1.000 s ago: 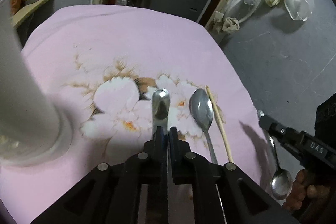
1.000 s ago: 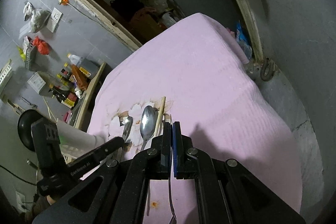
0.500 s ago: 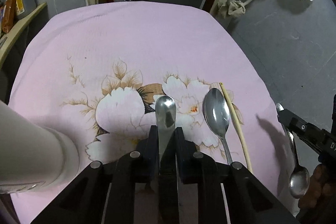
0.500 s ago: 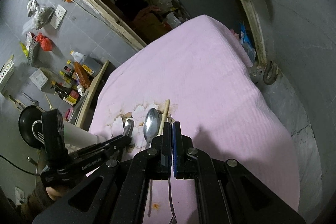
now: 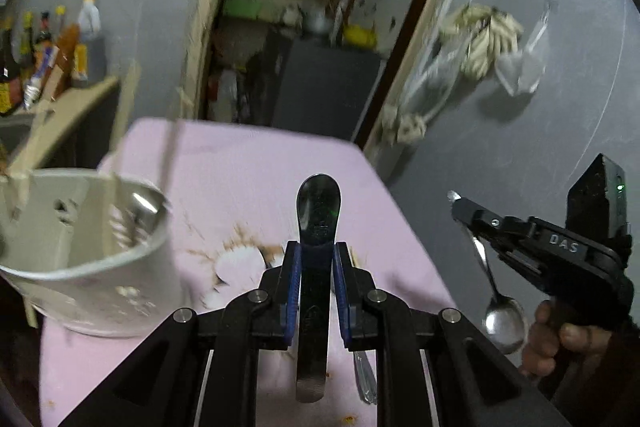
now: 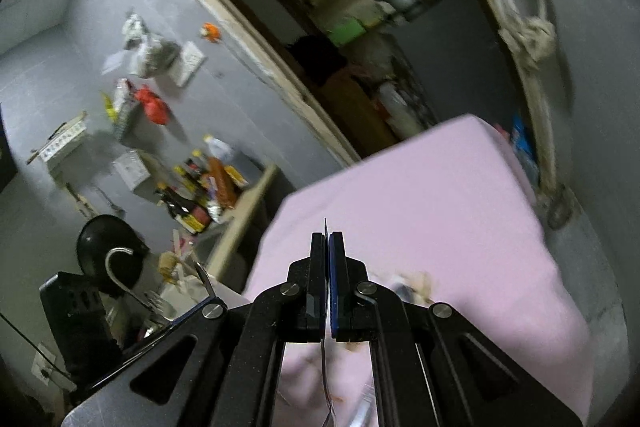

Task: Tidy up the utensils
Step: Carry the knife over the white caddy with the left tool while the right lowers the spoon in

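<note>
Both tongs grip spoons: left tongs, right tongs, above pink cloth.

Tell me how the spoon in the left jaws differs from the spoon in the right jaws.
The left spoon points forward and up, bowl past the jaw tips; the right spoon hangs bowl down beneath its jaws. The left spoon is gripped across its broad flat handle, the jaws standing apart; the right spoon's thin handle is pinched with the jaws nearly together. The left spoon looks dark, the right one bright. Both are metal, each lifted clear of the pink cloth.
</note>
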The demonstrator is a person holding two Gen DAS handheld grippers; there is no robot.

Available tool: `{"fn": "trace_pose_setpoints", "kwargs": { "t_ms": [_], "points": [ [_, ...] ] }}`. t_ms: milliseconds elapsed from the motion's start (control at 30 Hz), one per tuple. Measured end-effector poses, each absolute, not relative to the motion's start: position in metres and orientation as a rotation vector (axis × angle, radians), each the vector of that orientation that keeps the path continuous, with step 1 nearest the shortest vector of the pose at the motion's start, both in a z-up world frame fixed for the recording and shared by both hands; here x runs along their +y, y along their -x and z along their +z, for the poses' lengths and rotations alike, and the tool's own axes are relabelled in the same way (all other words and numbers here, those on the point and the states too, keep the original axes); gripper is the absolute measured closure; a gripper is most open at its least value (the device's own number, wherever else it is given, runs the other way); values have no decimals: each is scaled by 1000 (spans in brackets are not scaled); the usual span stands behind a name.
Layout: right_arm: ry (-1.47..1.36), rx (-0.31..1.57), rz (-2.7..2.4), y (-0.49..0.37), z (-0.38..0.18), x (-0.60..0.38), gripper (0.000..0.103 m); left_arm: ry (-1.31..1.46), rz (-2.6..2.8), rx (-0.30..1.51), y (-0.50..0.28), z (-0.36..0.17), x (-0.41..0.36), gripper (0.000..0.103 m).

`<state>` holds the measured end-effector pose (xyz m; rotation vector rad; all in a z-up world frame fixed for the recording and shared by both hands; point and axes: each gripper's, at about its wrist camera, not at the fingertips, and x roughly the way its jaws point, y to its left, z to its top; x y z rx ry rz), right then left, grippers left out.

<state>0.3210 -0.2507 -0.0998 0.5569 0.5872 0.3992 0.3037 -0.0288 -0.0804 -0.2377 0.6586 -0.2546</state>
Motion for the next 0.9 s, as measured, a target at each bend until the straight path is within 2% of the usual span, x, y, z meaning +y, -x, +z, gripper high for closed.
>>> {"fn": "trace_pose_setpoints", "kwargs": {
  "t_ms": [433,700,900],
  "points": [
    [-460,425,563,-335,-31,-144,101,279,-137,485,-278,2,58,88],
    [-369,273,543,-340,5,-76,101,307,-43,433,-269,22,121,88],
    [-426,205,512,-348,9,-52,101,326,38,385,-274,26,167,88]
  ]
}}
